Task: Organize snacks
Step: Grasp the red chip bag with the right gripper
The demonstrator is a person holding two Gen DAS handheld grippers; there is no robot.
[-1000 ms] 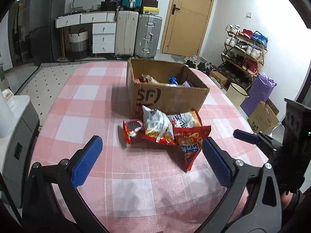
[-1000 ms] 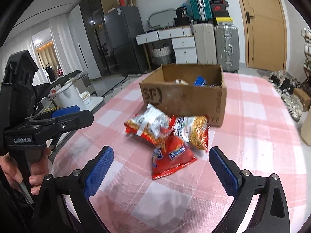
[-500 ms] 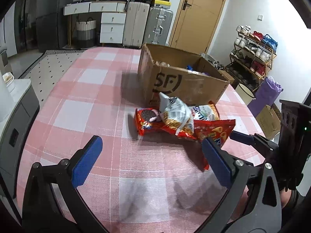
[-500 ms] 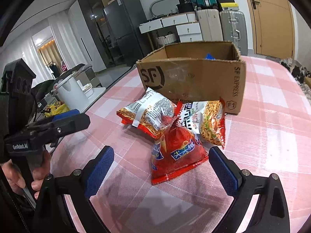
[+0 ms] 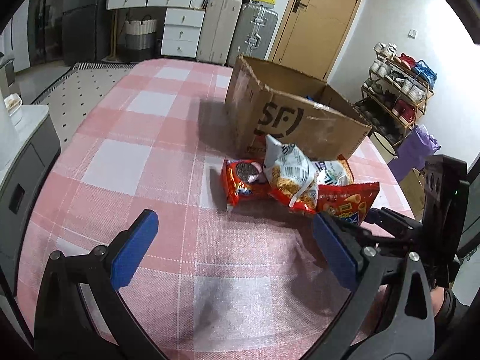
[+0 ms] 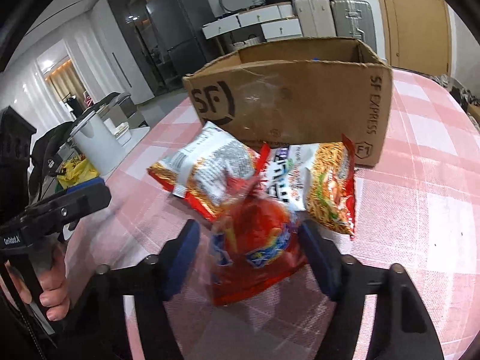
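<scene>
A pile of snack bags lies in front of an open cardboard box [image 5: 300, 120] [image 6: 288, 99] on the pink checked tablecloth. In the left wrist view I see a red cookie pack [image 5: 243, 183], a white and orange noodle bag [image 5: 291, 177] and a red chip bag [image 5: 345, 204]. My left gripper [image 5: 234, 249] is open and empty, short of the pile. My right gripper [image 6: 249, 255] has its jaws on either side of the red chip bag [image 6: 255, 246], narrowed around it; the image is blurred there. A second noodle bag [image 6: 324, 186] lies behind.
The table edge [image 5: 45, 180] runs along the left, with a grey cabinet [image 5: 18, 156] beside it. A white bucket [image 6: 96, 147] stands left of the table in the right wrist view. Suitcases [image 5: 237, 33], drawers and a shoe rack [image 5: 399, 90] stand around the room.
Both grippers moved forward toward the pile. The right gripper's jaws narrowed from wide open to around the red chip bag. The left gripper stayed open.
</scene>
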